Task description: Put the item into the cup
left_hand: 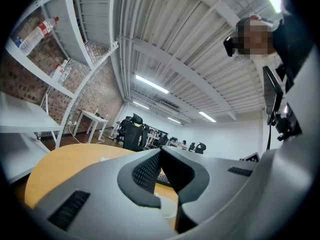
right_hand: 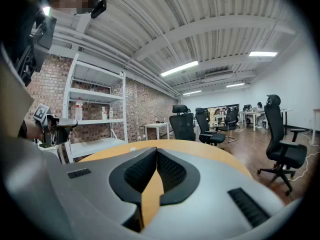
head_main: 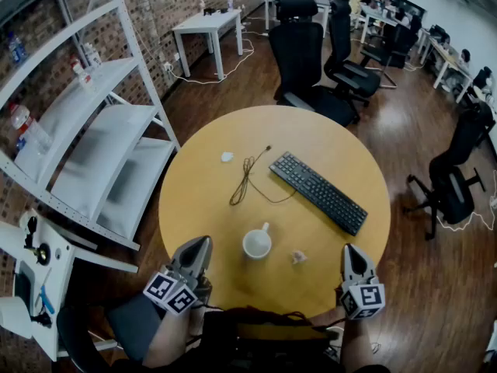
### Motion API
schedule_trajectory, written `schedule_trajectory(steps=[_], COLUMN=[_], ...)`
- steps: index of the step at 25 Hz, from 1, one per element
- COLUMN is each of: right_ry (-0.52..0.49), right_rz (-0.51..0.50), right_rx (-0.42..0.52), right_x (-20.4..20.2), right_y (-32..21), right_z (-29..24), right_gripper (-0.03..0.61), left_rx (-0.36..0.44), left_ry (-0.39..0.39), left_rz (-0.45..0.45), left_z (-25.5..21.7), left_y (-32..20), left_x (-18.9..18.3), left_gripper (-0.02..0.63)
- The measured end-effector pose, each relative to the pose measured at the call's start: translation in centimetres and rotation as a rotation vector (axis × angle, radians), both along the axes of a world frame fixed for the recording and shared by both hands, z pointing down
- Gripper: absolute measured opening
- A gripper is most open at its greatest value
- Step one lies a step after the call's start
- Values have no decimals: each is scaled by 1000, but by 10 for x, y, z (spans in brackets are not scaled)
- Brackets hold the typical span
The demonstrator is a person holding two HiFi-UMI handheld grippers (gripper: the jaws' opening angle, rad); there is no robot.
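Note:
A white cup (head_main: 257, 243) with a handle stands upright on the round wooden table (head_main: 202, 200), near its front edge. A small pale crumpled item (head_main: 298, 257) lies on the table just right of the cup. My left gripper (head_main: 199, 245) hovers at the table's front edge, left of the cup, shut and empty. In the left gripper view its jaws (left_hand: 160, 154) meet at the tips, and the cup (left_hand: 168, 207) shows low between them. My right gripper (head_main: 349, 249) is over the front right edge, right of the item. Its jaws (right_hand: 156, 154) touch at the tips with nothing between them.
A black keyboard (head_main: 318, 192) lies diagonally on the far right of the table, a thin dark cable (head_main: 247, 179) left of it, and a small white object (head_main: 227, 157) further back. White shelving (head_main: 93, 154) stands to the left and black office chairs (head_main: 307, 61) behind the table.

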State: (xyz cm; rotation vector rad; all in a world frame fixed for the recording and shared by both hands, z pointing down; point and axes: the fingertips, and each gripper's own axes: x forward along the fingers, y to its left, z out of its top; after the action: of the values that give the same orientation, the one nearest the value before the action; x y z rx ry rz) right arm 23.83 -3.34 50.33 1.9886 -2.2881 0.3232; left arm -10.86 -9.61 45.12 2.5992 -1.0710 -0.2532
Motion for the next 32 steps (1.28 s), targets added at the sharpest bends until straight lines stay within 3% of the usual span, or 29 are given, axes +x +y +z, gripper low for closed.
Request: schedule_trajectory(steps=[1,4,10,17,24,31,32], right_ry=[-4,-12,65,237,272,321,325], right_rz=[-6,-45,-175,-398,-478,-543,-547], right_rx=[-11,-50,-157,-296,-422,-474,-479], right_x=[-4,-17,-42,-79,-87,-89,-89], right_y=[-3,-11,-15,-21,-22,-22,-22], right_z=[-1,5,41,106,154,179,180], right_gripper=[14,109,109,108,109,107,81], left_rx=[0,-4,-26,-36,-63,-78,-79], left_ry=[1,1,-7,-35,-39,-53,-56], left_rz=[1,6,-1,-5,-27,-70,-73], left_z=[0,2,8,12,15,17,16], left_y=[-1,-5,-10,-17,-14,-8,-8], left_x=[1,4,2,5,1,-12,-13], left_gripper=[-6,-6,-6,-6,-6,-6,-6])
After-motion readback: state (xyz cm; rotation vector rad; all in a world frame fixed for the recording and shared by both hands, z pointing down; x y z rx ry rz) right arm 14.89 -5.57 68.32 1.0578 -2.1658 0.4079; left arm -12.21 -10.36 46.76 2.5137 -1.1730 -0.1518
